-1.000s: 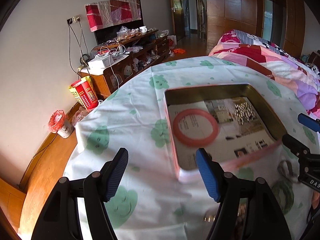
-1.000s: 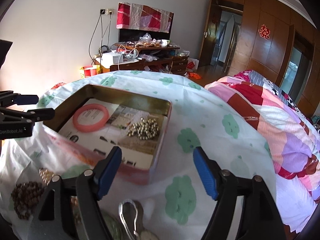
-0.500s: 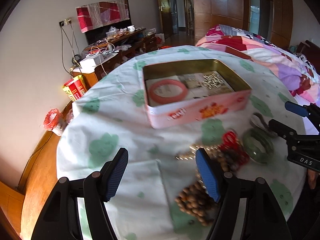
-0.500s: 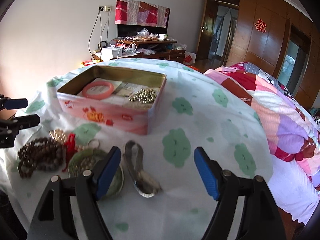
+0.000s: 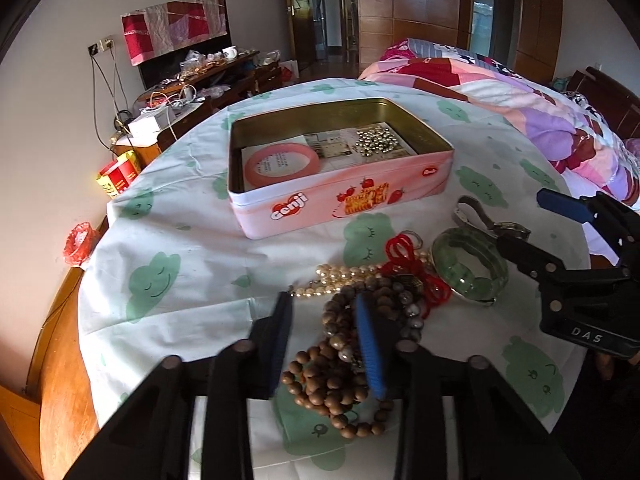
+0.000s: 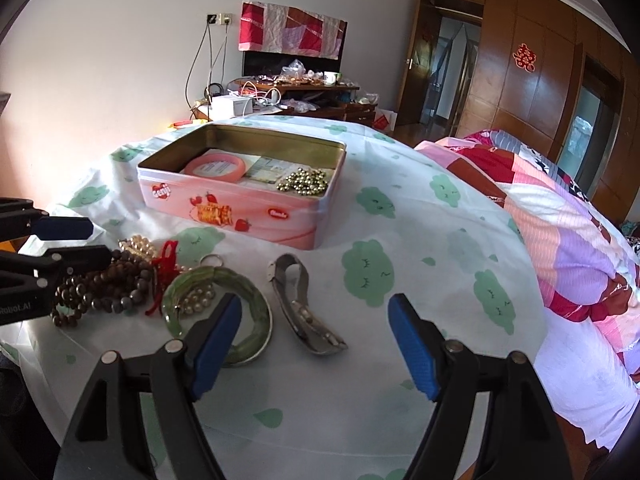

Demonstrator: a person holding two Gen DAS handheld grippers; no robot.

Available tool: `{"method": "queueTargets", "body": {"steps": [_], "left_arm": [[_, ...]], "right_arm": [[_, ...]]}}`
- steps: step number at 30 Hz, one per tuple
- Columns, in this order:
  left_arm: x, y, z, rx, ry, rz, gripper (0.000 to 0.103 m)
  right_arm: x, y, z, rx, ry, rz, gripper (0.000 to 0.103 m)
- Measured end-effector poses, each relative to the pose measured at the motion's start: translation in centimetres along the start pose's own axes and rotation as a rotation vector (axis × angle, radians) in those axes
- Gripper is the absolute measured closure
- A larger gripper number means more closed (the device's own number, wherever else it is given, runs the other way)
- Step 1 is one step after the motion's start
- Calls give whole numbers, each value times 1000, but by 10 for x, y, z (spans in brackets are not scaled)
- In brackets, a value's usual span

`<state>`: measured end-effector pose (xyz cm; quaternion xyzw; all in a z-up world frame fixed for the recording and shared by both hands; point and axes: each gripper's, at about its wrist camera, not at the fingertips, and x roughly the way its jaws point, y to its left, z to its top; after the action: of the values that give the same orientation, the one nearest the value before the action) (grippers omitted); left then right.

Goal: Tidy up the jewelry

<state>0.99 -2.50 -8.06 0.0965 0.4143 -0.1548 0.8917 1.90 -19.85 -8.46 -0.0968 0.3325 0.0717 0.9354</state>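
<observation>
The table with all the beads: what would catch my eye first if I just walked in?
Probably the pink tin in the middle of the cloud-print tablecloth, open, with a pink bangle and a heap of gold beads inside. In front of it lies a tangle of loose jewelry: brown wooden beads, pearls, a red cord and a green bangle. The left gripper is closing around the wooden beads.

table [image 6: 420,264] – cloud-print cloth | pink tin [image 6: 256,216] | bead pile [image 5: 344,360] – green bangle [image 6: 224,316] | watch [image 6: 304,312]
</observation>
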Motion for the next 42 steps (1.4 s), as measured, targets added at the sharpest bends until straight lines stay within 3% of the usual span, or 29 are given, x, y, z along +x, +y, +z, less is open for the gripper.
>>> {"method": "queueTargets", "body": {"steps": [11,13,18,30,32,35,42], "left_arm": [[3,1,2,-9,11,-48,81],[4,0,2,-2,11,-57,94],[2,-1,3,12,4,-62,96],[-31,16,34,-31,-134,-18,96],[-31,17,38,-42,-156,2,96],[-28,24,38,-101,-160,-26,96],[-18,34,32,-133,-137,-5,96]], "right_arm": [[2,10,-4,-28,8,0,25],[2,11,-4,-31,9,0,25],[2,11,-5,-30,9,-1,25],[2,9,-3,-12,-2,32,26],[2,9,-2,-14,0,44,40],[6,9,-2,-13,18,64,55],[10,14,1,-29,29,84,67]]}}
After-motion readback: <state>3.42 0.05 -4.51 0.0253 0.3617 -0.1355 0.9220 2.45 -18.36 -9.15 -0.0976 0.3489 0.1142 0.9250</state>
